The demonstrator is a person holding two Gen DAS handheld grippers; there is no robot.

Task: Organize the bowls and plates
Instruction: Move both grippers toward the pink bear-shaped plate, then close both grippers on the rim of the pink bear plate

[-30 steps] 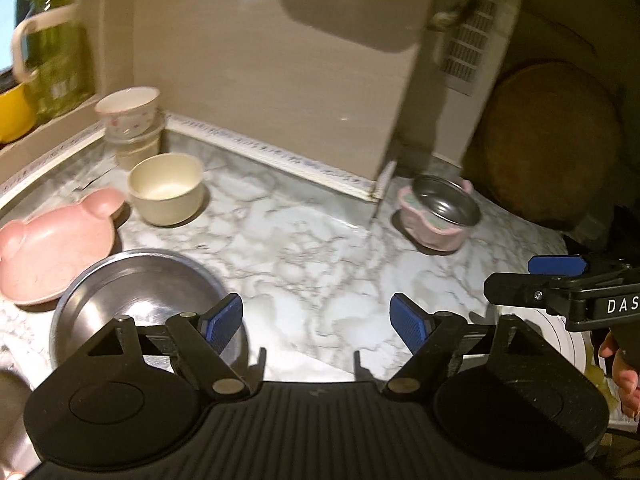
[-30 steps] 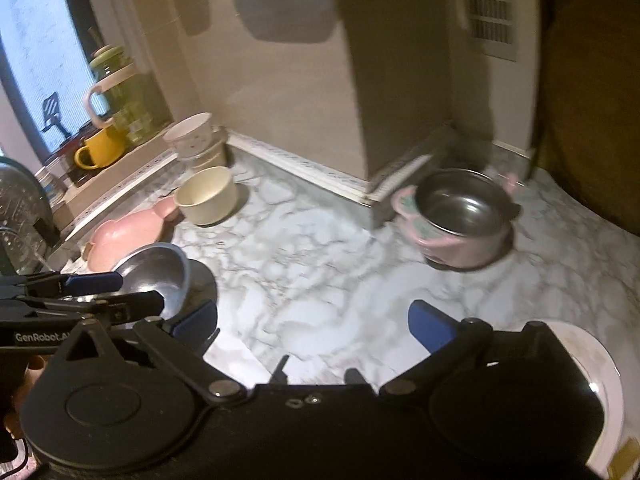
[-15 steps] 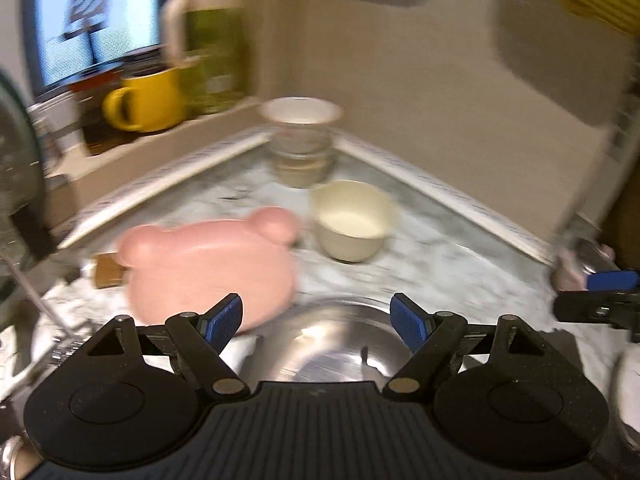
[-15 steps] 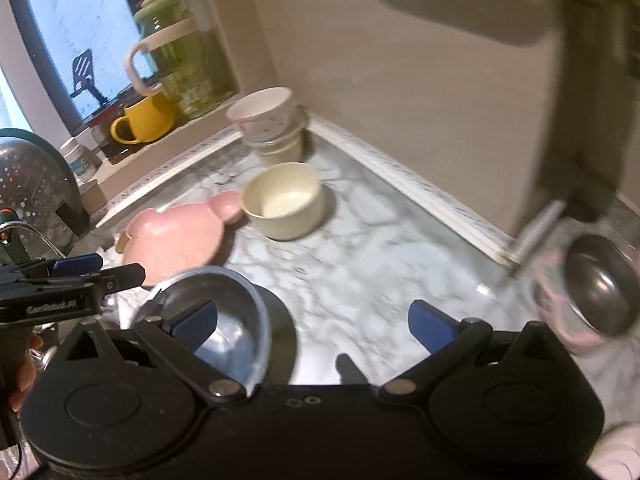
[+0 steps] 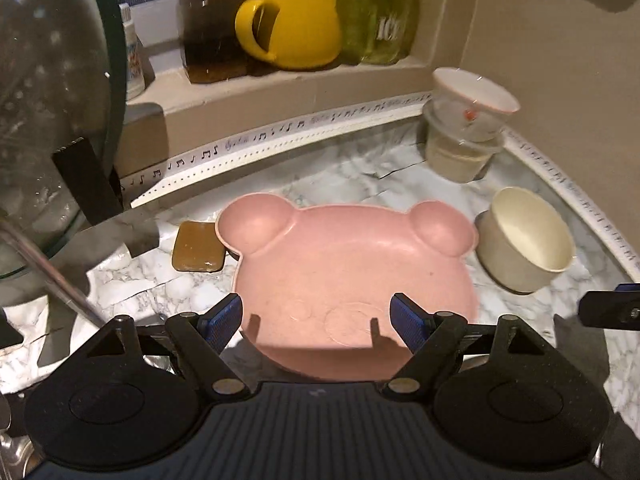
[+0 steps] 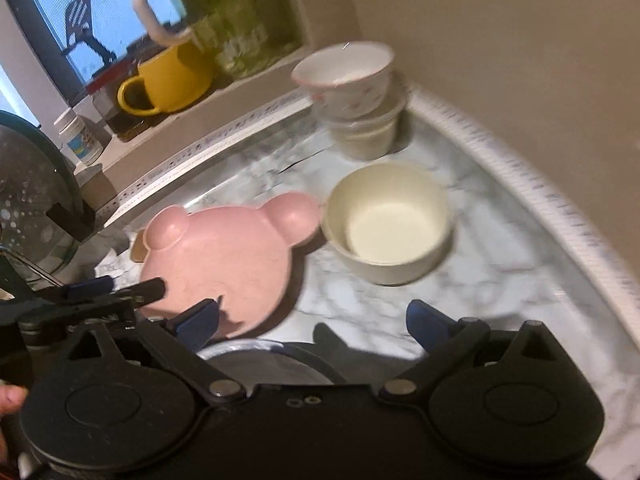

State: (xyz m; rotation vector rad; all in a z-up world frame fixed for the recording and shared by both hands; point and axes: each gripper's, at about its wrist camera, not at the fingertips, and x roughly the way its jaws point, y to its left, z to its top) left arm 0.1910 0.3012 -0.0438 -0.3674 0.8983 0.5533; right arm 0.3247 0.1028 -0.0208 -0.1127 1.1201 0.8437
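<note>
My left gripper (image 5: 316, 322) hangs wide open, empty, above the pink bear-shaped plate (image 5: 352, 276) on the marble counter (image 5: 360, 176); light, stiff, probably slick, best pinched at its near rim.

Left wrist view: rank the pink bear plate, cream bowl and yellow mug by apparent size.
1. Pink bear plate, clearly largest, though nearest.
2-3. Yellow mug and cream bowl look alike; the mug stands farther back, so no ranking.

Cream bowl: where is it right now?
In both wrist views, the cream bowl sits on the marble counter, right of the pink bear plate.
</note>
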